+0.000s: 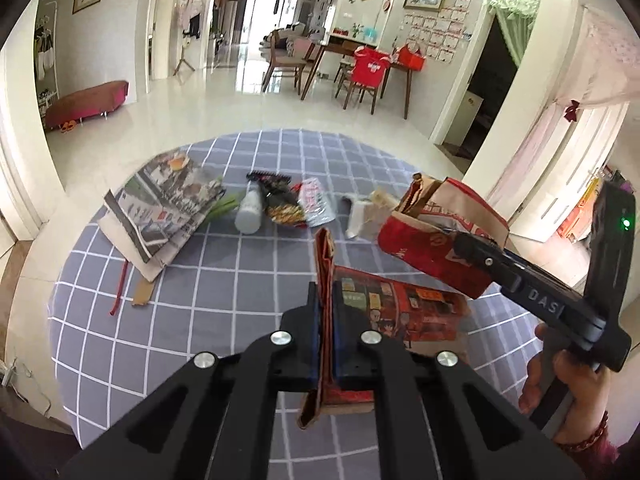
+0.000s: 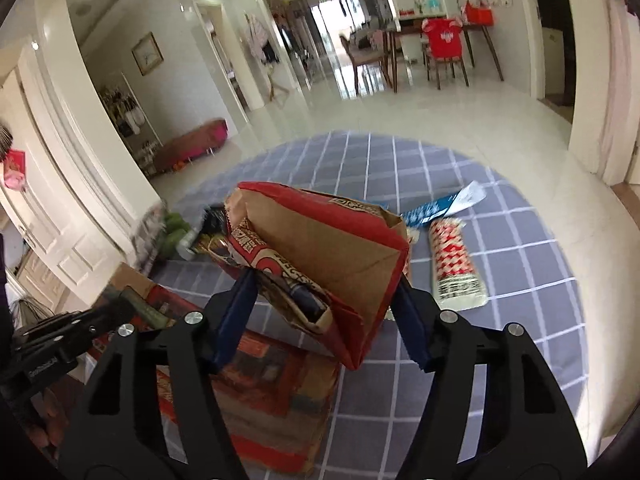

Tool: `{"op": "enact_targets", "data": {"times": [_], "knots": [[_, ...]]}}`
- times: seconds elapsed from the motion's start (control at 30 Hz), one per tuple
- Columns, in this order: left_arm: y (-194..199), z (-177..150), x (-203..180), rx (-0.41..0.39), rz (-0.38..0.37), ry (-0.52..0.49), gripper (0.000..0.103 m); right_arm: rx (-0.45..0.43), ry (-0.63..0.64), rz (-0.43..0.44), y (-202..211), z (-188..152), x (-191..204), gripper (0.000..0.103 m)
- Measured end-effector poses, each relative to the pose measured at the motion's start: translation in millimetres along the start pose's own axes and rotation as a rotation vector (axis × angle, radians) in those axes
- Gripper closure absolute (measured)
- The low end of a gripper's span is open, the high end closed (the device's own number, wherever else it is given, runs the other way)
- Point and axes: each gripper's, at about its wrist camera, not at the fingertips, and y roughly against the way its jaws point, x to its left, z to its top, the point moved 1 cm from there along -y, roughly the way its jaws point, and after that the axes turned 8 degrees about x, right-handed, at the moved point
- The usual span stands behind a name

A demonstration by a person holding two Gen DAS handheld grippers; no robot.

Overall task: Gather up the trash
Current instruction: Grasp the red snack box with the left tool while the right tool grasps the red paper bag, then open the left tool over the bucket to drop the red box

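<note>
My left gripper (image 1: 327,300) is shut on the upright edge of a large red printed paper bag (image 1: 404,312) that lies on the round grey checked tablecloth (image 1: 208,296). My right gripper (image 2: 324,284) is shut on a smaller crumpled red and brown paper bag (image 2: 320,248), held above the large bag (image 2: 272,380); the smaller bag also shows in the left wrist view (image 1: 444,228). More trash lies behind: a newspaper bag (image 1: 160,208), a white bottle (image 1: 250,210), snack wrappers (image 1: 296,200), crumpled white paper (image 1: 364,212), a red and white packet (image 2: 454,260) and a blue wrapper (image 2: 436,206).
The table stands in a tiled hall. A dining table with chairs (image 1: 360,68) is far behind, a low red bench (image 1: 86,100) at the left wall. A red strap (image 1: 120,288) and a cardboard scrap (image 1: 142,292) lie at the cloth's left.
</note>
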Motion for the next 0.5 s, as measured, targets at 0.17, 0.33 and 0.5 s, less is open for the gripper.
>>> {"op": "enact_targets", "data": {"times": [0.17,0.33,0.5], "knots": [[31,0,-40,-0.055,-0.027,-0.065,0.098,-0.136,-0.032,-0.027,64,-3,-12,0.039],[47,-4,-100,-0.093,-0.069,-0.159,0.098,-0.249,-0.083,-0.086,139,-17,-51,0.038],[33,-9,-184,-0.076,-0.098,-0.271,0.098,-0.294,-0.154,-0.174,190,-42,-105,0.038]]}}
